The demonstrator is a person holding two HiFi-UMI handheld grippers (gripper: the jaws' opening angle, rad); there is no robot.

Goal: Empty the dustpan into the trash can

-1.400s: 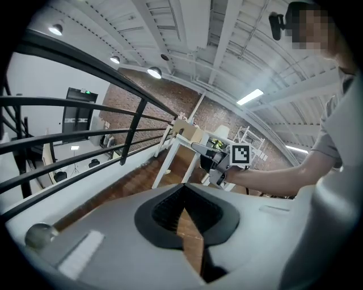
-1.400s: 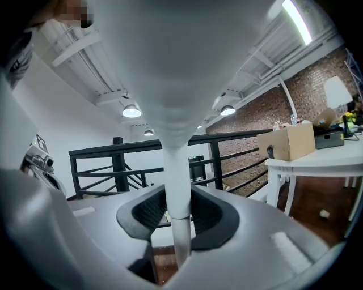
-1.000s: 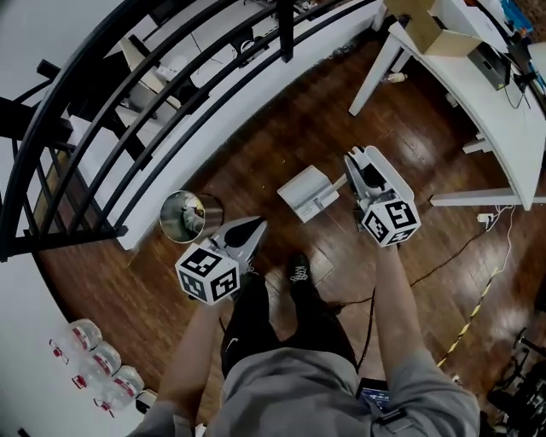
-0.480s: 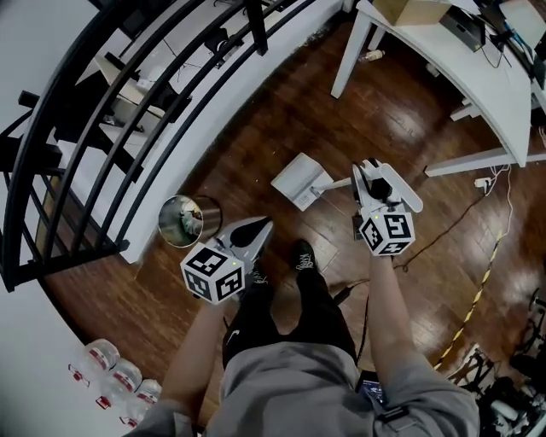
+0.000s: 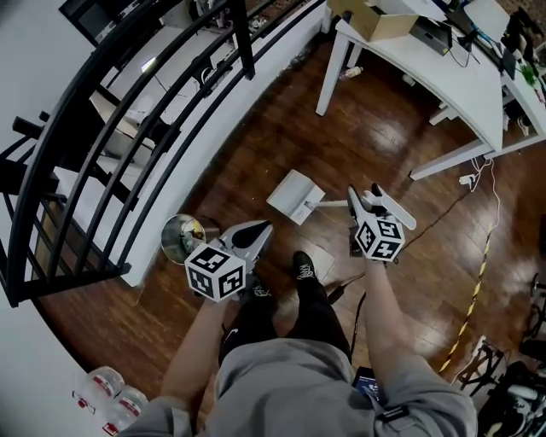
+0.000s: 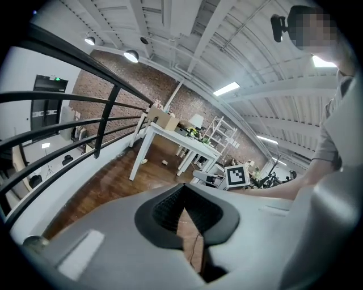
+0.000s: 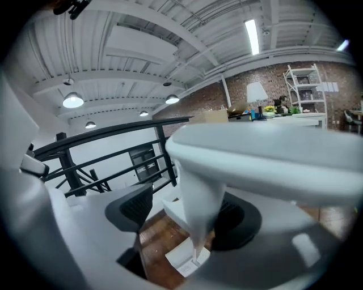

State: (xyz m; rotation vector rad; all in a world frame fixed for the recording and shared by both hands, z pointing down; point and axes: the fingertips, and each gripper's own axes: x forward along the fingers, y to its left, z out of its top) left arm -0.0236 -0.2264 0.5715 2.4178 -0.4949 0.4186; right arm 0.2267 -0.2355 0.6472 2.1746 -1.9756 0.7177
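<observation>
The white dustpan [image 5: 295,196] lies low on the wood floor, its handle [image 5: 334,204] running right into my right gripper [image 5: 365,196]. In the right gripper view the handle [image 7: 195,192] comes down between the two dark pads to the pan [image 7: 186,258]. The jaws of my right gripper [image 7: 187,214] are opening, and the left pad [image 7: 134,208] stands apart from the handle. The round metal trash can [image 5: 182,237] stands by the railing base, just left of my left gripper [image 5: 258,230]. My left gripper [image 6: 182,195] is shut with nothing in it.
A black railing [image 5: 128,128] curves along the left. A white desk [image 5: 426,68] with a cardboard box [image 5: 375,21] stands at the far right. Cables [image 5: 478,273] trail on the floor at the right. The person's shoes [image 5: 300,269] are under the grippers, and bottles [image 5: 115,397] are at bottom left.
My right gripper has sunk toward the floor with the dustpan, and its jaws have spread apart. The left gripper has shifted only a little.
</observation>
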